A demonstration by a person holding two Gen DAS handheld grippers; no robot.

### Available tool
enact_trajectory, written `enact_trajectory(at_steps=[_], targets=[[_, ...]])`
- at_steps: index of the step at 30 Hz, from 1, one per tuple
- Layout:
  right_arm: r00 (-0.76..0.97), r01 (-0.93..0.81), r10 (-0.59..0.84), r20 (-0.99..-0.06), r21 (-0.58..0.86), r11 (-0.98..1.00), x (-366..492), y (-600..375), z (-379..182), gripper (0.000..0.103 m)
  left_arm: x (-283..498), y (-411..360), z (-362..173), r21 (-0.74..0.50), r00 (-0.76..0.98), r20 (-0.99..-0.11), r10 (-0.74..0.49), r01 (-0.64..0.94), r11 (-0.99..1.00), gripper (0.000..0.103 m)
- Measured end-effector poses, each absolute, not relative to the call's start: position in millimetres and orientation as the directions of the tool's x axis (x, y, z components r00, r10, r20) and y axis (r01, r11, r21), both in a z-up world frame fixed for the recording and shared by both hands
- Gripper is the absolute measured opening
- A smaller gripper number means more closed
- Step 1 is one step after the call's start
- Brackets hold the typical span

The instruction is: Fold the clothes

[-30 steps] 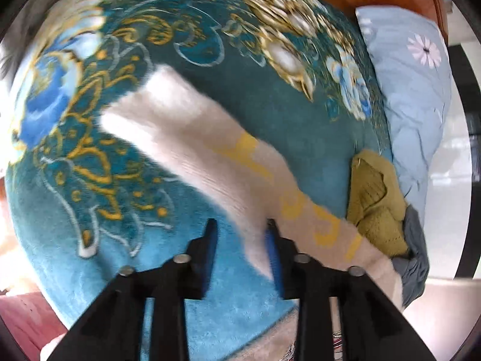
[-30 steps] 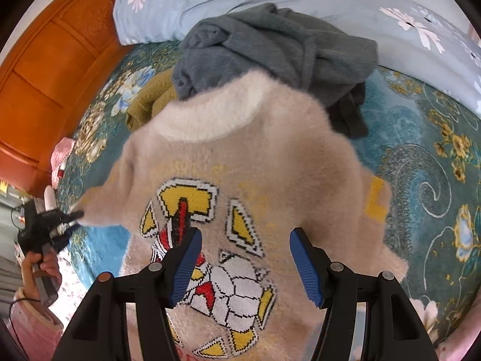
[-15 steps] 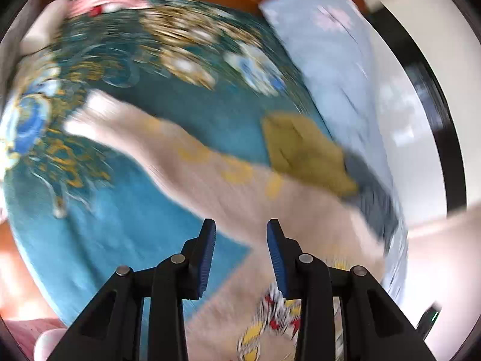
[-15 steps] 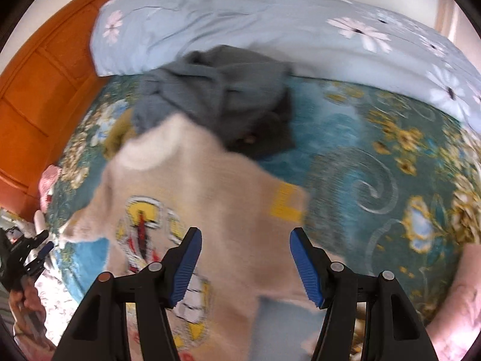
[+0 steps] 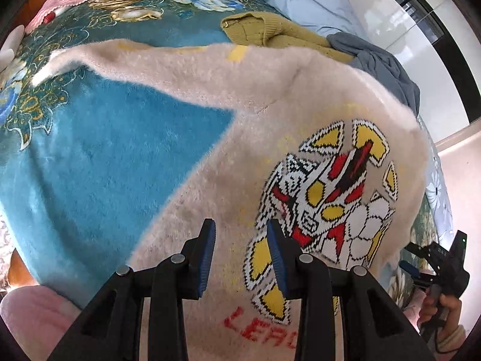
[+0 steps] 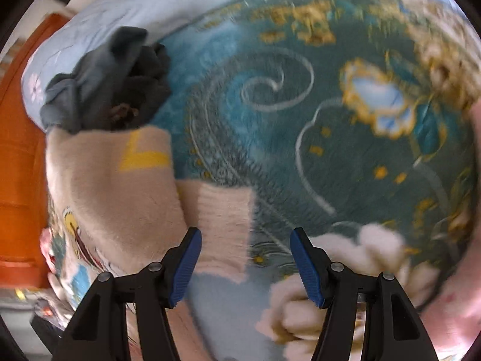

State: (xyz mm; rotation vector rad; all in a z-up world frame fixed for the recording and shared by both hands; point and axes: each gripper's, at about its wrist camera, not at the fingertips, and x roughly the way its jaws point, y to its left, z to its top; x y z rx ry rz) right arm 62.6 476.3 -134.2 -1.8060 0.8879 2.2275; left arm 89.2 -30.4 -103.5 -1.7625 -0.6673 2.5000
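Observation:
A fuzzy cream sweater [image 5: 270,126] with a red, yellow and white robot picture lies face up on the teal floral blanket [image 5: 99,156]. One sleeve [image 5: 141,57] stretches out to the left. My left gripper [image 5: 240,255] is open and empty, just above the sweater's body. In the right wrist view the sweater [image 6: 120,189] lies at the left, its sleeve cuff [image 6: 225,228] reaching between the fingers. My right gripper [image 6: 245,267] is open and empty above that cuff. The right gripper also shows in the left wrist view [image 5: 436,264].
An olive knit garment [image 5: 270,30] and a grey garment [image 5: 378,60] lie beyond the sweater; the grey one also shows in the right wrist view [image 6: 111,81]. A pale blue floral duvet [image 5: 309,3] lies behind. An orange wooden headboard [image 6: 18,162] stands at the left.
The left gripper let go of the sleeve and swung right over the sweater's body. The right gripper swung right, from over the sweater's picture to its sleeve cuff. The sweater now lies flat.

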Motion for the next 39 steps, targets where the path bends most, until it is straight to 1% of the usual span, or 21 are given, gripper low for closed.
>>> enact_trajectory(at_steps=[3, 5, 7, 8, 9, 10, 13, 16, 19, 21, 23, 26, 30, 32, 35, 39], targets=[[-0.268, -0.492, -0.268, -0.925, 0.371, -0.788, 59, 472, -146, 0.066, 92, -30, -101, -0.326, -0.375, -0.899, 0.226, 0.23, -0.917, 0.036], [-0.278, -0.498, -0.266, -0.923, 0.375, -0.782, 56, 468, -146, 0.063, 95, -34, -102, -0.336, -0.383, -0.896, 0.225, 0.254, -0.907, 0.036], [-0.276, -0.498, -0.299, -0.914, 0.402, -0.769, 53, 463, -148, 0.043, 97, -38, -104, -0.342, -0.377, -0.898, 0.226, 0.278, -0.897, 0.036], [-0.26, -0.501, -0.299, -0.918, 0.393, -0.771, 52, 459, -150, 0.039, 97, -39, -105, -0.344, -0.374, -0.899, 0.227, 0.285, -0.895, 0.036], [-0.252, -0.504, -0.277, -0.927, 0.37, -0.78, 52, 455, -149, 0.028, 98, -40, -106, -0.348, -0.373, -0.899, 0.23, 0.289, -0.892, 0.036], [-0.258, -0.502, -0.275, -0.926, 0.372, -0.781, 53, 454, -147, 0.022, 99, -41, -106, -0.353, -0.373, -0.898, 0.233, 0.294, -0.889, 0.036], [-0.284, -0.495, -0.276, -0.918, 0.387, -0.778, 57, 451, -138, 0.015, 103, -47, -107, -0.379, -0.378, -0.891, 0.251, 0.315, -0.87, 0.036], [-0.341, -0.453, -0.269, -0.901, 0.408, -0.793, 58, 454, -112, 0.012, 106, -54, -109, -0.405, -0.383, -0.884, 0.269, 0.339, -0.849, 0.036], [-0.433, -0.385, -0.187, -0.882, 0.368, -0.846, 59, 464, -67, 0.012, 108, -58, -109, -0.425, -0.394, -0.875, 0.28, 0.353, -0.834, 0.036], [-0.486, -0.388, -0.128, -0.864, 0.345, -0.854, 64, 483, -39, 0.012, 109, -60, -109, -0.431, -0.396, -0.874, 0.283, 0.358, -0.828, 0.036], [-0.526, -0.419, -0.052, -0.849, 0.312, -0.853, 71, 507, -14, 0.012, 111, -62, -110, -0.436, -0.394, -0.873, 0.289, 0.363, -0.823, 0.036], [-0.523, -0.496, 0.049, -0.851, 0.258, -0.829, 76, 542, 0, 0.012, 106, -68, -106, -0.442, -0.392, -0.872, 0.294, 0.368, -0.818, 0.036], [-0.472, -0.609, 0.127, -0.872, 0.218, -0.763, 86, 586, -5, 0.011, 104, -80, -115, -0.448, -0.393, -0.87, 0.298, 0.374, -0.812, 0.036], [-0.449, -0.643, 0.116, -0.886, 0.23, -0.73, 90, 596, -13, 0.011, 104, -82, -116, -0.45, -0.394, -0.869, 0.299, 0.376, -0.81, 0.036], [-0.488, -0.64, 0.079, -0.869, 0.295, -0.71, 93, 595, -8, 0.011, 104, -83, -116, -0.451, -0.393, -0.869, 0.301, 0.38, -0.807, 0.036], [-0.607, -0.513, -0.09, -0.79, 0.476, -0.715, 82, 568, 23, 0.011, 103, -84, -119, -0.455, -0.391, -0.868, 0.305, 0.384, -0.803, 0.036]])
